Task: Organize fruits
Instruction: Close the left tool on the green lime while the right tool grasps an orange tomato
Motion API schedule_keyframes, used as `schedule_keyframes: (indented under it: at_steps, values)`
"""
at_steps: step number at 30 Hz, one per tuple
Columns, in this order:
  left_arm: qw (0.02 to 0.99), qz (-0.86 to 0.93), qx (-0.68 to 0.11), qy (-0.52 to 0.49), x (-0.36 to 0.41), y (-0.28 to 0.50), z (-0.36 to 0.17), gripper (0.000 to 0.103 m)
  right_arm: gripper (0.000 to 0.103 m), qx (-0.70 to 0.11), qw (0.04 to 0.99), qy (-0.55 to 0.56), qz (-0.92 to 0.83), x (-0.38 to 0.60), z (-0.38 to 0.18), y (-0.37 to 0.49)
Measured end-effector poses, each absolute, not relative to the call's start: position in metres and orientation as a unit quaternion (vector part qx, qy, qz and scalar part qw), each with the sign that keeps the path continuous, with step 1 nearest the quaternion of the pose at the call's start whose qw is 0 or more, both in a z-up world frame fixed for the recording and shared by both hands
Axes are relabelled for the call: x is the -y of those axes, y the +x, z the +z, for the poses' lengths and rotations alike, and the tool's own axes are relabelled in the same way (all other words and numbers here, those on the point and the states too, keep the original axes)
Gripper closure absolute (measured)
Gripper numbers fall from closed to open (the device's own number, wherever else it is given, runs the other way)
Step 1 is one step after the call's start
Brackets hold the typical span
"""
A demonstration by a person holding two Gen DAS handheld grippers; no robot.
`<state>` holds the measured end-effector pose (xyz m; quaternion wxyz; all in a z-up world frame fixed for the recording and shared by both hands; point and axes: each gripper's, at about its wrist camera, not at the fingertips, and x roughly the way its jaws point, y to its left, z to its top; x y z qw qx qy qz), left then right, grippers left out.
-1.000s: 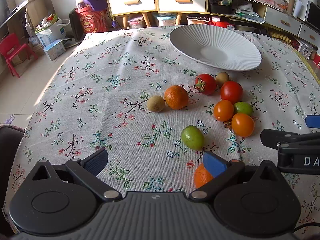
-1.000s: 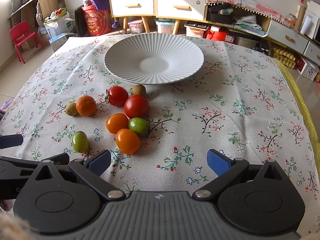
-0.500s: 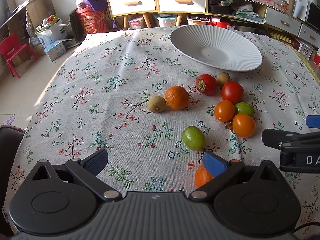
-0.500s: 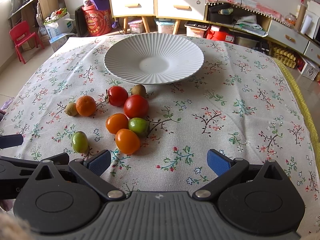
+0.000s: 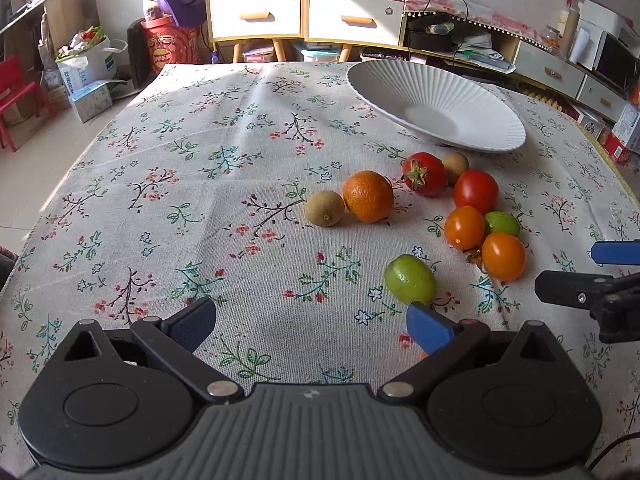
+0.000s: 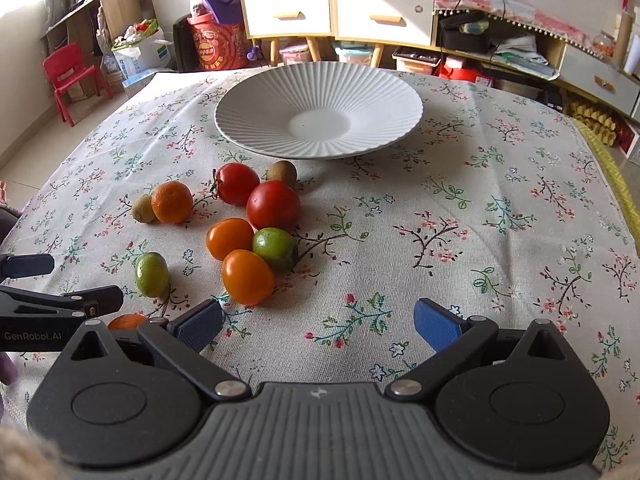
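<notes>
Lying upright green fruit [image 6: 152, 275], both hand-held grippers [image 5: 310, 328] [image 6: 318, 326] spread apart, empty.

You can read one clear mark: "GenRobot.AI" in pale letters on the black side of the left gripper [image 6: 26, 322], seen at the left edge of your right wrist view. The red drum [image 6: 210, 50] on the floor beyond the table bears printed characters, but they are too small and blurred for you to make out. The cartons on the shelf likewise stay unreadable.
</notes>
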<state>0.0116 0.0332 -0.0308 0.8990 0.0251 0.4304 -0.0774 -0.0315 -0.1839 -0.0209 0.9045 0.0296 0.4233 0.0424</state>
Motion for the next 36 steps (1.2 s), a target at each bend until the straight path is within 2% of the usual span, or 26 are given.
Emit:
schedule_keyframes:
  at_steps: [10, 12, 15, 22, 27, 36]
  values:
    - [0.903, -0.135, -0.409, 0.011, -0.035, 0.013, -0.043, 0.0, 0.024, -0.39, 0.911, 0.031, 0.13, 0.18, -0.034, -0.031]
    - [0.904, -0.136, -0.406, 0.021, -0.032, 0.013, -0.045, 0.0, 0.035, -0.387, 0.911, 0.023, 0.142, 0.178, -0.035, -0.032]
    - [0.903, -0.136, -0.408, 0.017, -0.034, 0.013, -0.045, 0.0, 0.043, -0.385, 0.911, 0.02, 0.145, 0.177, -0.035, -0.033]
    - [0.905, -0.145, -0.399, 0.016, -0.035, 0.014, -0.047, 0.001, 0.052, -0.379, 0.914, 0.027, 0.141, 0.181, -0.039, -0.03]
    - [0.908, -0.17, -0.382, 0.015, -0.031, 0.009, -0.045, 0.015, 0.063, -0.378, 0.915, 0.024, 0.142, 0.18, -0.039, -0.029]
    - [0.902, -0.215, -0.374, 0.006, -0.021, 0.011, -0.042, 0.038, 0.072, -0.379, 0.914, 0.024, 0.144, 0.18, -0.039, -0.027]
